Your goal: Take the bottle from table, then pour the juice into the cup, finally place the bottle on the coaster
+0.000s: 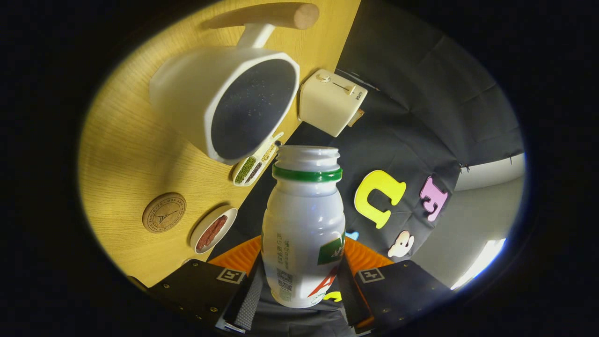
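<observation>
The gripper [299,299] has its two fingers clamped on the lower body of the white bottle [303,234], whose open, green-ringed mouth points toward the white cup [224,100] just beyond it. The wooden table [126,150] appears tilted. The round coaster [164,212] lies apart, beside a small oval dish [213,230].

The bottle [303,234] sits clamped between the gripper [299,290] fingers, its open mouth just beside the cup [224,100] on the table [126,150], with the coaster [164,212] left of the bottle and the toaster [331,100] beyond the cup.
</observation>
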The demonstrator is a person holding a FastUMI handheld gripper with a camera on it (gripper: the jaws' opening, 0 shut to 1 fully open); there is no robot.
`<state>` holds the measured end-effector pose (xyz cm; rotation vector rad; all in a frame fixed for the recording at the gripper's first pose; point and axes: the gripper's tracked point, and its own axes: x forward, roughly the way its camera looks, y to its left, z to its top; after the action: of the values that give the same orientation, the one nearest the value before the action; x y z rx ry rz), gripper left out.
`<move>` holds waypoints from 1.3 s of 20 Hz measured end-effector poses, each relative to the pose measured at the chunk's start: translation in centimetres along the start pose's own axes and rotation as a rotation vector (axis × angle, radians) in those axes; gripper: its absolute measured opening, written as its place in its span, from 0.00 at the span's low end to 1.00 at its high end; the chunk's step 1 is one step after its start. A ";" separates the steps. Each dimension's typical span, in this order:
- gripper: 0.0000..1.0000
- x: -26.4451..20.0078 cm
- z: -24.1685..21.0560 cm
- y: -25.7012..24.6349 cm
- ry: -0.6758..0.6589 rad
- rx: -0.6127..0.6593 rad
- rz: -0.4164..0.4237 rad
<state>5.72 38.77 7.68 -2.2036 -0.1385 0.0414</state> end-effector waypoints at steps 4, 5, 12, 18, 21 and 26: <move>0.72 -0.1 0.3 -0.2 -0.004 -0.007 -0.001; 0.72 0.0 0.4 -0.2 -0.004 -0.006 -0.002; 0.72 0.0 1.1 0.3 -0.021 0.014 0.003; 0.72 0.0 2.0 1.0 -0.042 0.063 0.020; 0.72 0.2 2.1 1.6 -0.047 0.128 0.043; 0.72 0.2 1.8 2.6 -0.054 0.292 0.085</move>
<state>6.00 38.69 4.58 -1.9168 -0.0638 0.1587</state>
